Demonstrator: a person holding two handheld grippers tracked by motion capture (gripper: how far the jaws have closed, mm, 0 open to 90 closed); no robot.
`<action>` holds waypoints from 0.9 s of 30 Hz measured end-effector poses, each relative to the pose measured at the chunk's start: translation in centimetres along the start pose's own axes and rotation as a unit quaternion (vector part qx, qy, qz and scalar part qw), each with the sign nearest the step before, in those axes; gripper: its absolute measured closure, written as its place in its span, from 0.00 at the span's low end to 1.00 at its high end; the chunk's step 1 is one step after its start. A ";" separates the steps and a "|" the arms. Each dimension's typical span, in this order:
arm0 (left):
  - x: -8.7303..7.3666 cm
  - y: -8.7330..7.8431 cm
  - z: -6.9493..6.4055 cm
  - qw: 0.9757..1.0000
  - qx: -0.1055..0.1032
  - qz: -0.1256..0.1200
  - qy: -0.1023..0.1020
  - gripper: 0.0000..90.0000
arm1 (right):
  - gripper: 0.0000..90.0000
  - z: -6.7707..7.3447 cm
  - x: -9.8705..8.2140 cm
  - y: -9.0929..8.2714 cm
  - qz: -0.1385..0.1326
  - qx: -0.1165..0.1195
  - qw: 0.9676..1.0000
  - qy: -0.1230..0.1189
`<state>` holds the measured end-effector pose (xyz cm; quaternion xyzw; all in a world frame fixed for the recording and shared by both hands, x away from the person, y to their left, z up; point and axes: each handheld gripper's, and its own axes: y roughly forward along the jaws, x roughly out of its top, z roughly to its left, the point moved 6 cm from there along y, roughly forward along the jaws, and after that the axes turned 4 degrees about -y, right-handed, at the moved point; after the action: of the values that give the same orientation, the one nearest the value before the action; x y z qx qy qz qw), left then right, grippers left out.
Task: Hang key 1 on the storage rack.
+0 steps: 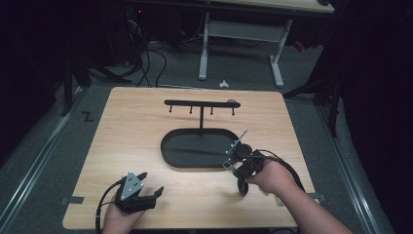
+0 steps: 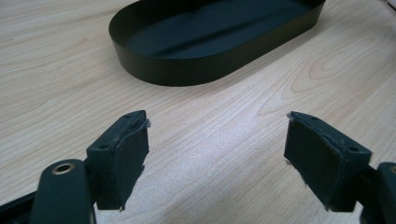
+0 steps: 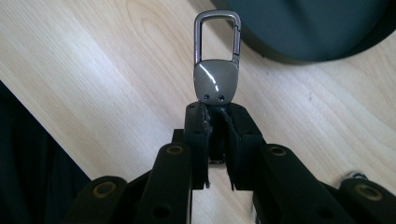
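- The right gripper (image 3: 215, 109) pinches a metal carabiner clip (image 3: 216, 60) by its lower end — the snap-hook loop pokes out past the pads, above the wooden table (image 3: 84, 70).
- From above, that gripper (image 1: 233, 158) hangs just beside the near right edge of the black oval tray (image 1: 168, 146).
- A black hook rack (image 1: 200, 103) rises from the tray's far side.
- The left gripper (image 2: 215, 154) rests near the front edge — jaws spread wide, with bare wood between them.
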<state>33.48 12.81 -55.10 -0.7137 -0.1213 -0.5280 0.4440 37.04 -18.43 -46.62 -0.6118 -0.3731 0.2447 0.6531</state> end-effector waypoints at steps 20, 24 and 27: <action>0.0 0.0 0.0 1.000 -0.001 0.000 0.001 0.25 | 0.89 -1.0 2.7 -2.1 -0.038 -0.011 0.999 0.009; 0.0 -0.1 0.1 1.000 0.001 -0.002 0.000 0.25 | 0.89 -1.3 3.5 -2.4 -0.044 -0.014 0.999 0.011; 0.0 -0.1 0.2 1.000 0.001 -0.002 -0.002 0.25 | 0.89 -1.5 3.9 -2.6 -0.051 -0.016 0.998 0.016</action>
<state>33.54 13.05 -55.04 -0.7140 -0.1239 -0.5272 0.4438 40.24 -16.70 -43.29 -0.6059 -0.3973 0.1955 0.6610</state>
